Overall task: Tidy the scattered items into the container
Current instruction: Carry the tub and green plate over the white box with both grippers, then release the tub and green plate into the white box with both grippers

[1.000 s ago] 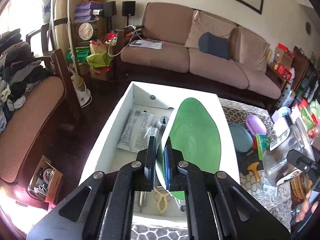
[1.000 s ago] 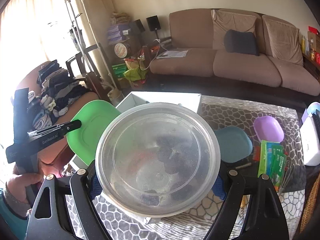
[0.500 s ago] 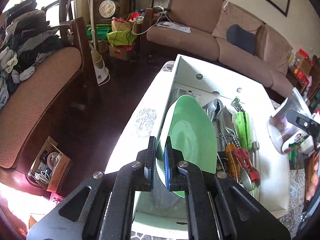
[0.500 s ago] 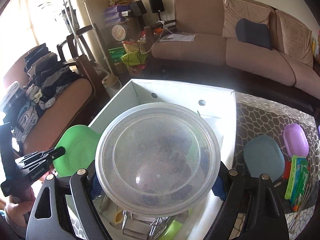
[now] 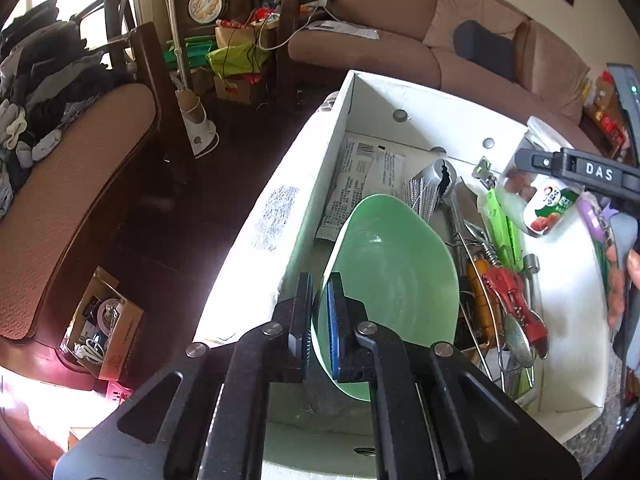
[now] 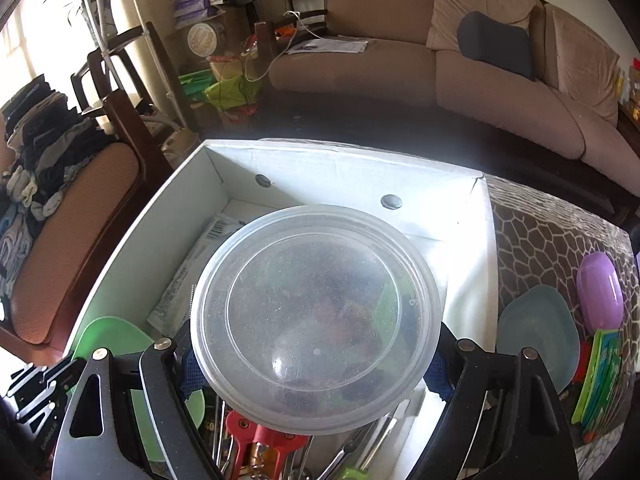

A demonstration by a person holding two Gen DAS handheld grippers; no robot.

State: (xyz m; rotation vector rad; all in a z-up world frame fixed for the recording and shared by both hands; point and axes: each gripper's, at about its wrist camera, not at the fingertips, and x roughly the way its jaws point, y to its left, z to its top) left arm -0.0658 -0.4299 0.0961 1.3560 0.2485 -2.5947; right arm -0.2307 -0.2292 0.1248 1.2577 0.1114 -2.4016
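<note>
My left gripper (image 5: 319, 322) is shut on the rim of a green plate (image 5: 394, 284) and holds it tilted inside the white box (image 5: 292, 200), near its left wall. My right gripper (image 6: 314, 374) is shut on a clear round tub (image 6: 316, 312) with dark contents, held over the box (image 6: 472, 240). The tub (image 5: 536, 196) and the right gripper also show at the right of the left wrist view. The green plate (image 6: 108, 338) shows at the lower left of the right wrist view. The box holds a paper packet (image 5: 360, 184), metal tongs (image 5: 432, 184), a red tool (image 5: 516, 296) and other utensils.
On the patterned table right of the box lie a grey-blue plate (image 6: 538, 330), a purple case (image 6: 600, 290) and a green packet (image 6: 600, 376). A brown sofa (image 6: 440, 68) stands behind. A chair with clothes (image 5: 60, 160) stands left of the table.
My left gripper has lowered the green plate deeper into the box by its left wall. My right gripper has carried the tub further over the box.
</note>
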